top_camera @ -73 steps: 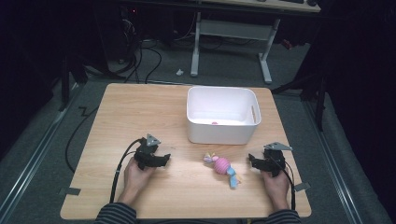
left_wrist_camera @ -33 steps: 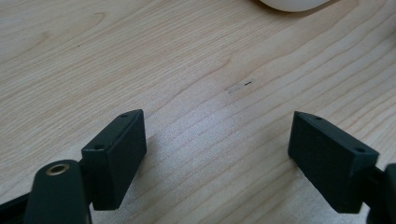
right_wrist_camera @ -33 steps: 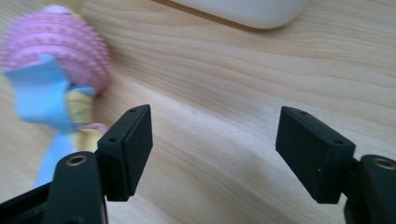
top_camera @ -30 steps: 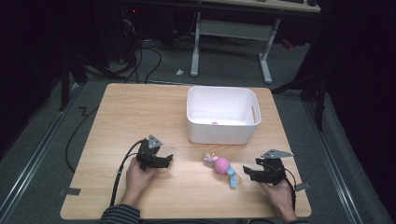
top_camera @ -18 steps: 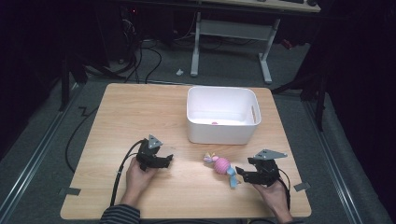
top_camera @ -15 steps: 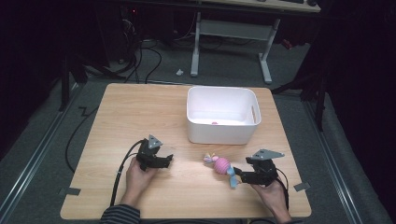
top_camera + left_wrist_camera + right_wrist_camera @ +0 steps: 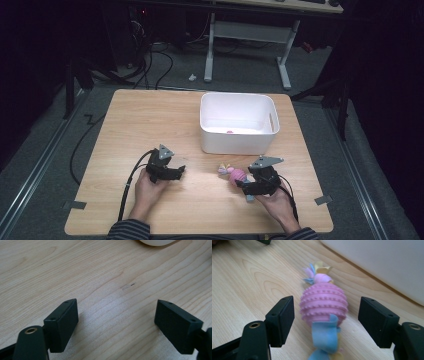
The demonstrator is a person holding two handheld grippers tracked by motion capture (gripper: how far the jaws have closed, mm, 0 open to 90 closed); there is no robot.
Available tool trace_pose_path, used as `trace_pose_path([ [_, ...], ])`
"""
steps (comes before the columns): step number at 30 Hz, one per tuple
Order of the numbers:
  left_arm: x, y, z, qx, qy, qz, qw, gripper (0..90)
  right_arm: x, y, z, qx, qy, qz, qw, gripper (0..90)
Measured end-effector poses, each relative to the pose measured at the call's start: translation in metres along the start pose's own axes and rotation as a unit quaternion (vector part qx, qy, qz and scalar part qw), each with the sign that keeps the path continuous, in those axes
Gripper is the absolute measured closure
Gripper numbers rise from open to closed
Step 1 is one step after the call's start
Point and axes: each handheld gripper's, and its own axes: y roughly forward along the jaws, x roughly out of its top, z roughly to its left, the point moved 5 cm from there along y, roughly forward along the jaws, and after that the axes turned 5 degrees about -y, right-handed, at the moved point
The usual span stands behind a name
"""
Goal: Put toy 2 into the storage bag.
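A pink knobbly ball toy (image 7: 323,302) with blue, yellow and purple fabric strips at both ends lies on the wooden table (image 7: 150,120), in front of the white bin (image 7: 239,122). My right gripper (image 7: 325,318) is open around the toy (image 7: 235,174), a gap on each side, and its jaws have just been opening. My left gripper (image 7: 181,171) rests open on the table at the front left, with bare wood between its jaws in the left gripper view (image 7: 116,322).
The white bin (image 7: 387,262) stands just beyond the toy and holds a small pink item (image 7: 229,132). A cable (image 7: 131,182) trails from the left gripper toward the front edge. Desk legs and cables stand on the dark floor beyond the table.
My right gripper has slid left across the table up to the pink toy and now straddles it. The left gripper and the toy have stayed put.
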Motion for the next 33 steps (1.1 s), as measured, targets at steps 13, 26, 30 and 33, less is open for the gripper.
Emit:
trace_pose_path([
  [13,0.000,0.000,0.000,0.000,-0.001,-0.001,1.0000,19.9,-0.001,0.025,0.001,0.002,-0.009,0.051,0.9986,26.5],
  [26,0.000,0.000,0.000,0.000,-0.001,-0.001,1.0000,19.8,-0.001,0.026,0.004,0.006,-0.022,0.055,0.9982,34.1],
  [30,0.000,0.000,0.000,0.000,-0.001,-0.001,1.0000,19.9,0.001,0.020,0.006,0.017,-0.018,0.037,0.9990,34.2],
  [33,0.000,0.000,0.000,0.000,-0.001,-0.001,1.0000,19.8,0.002,0.015,0.004,0.024,-0.014,0.029,0.9992,34.2],
])
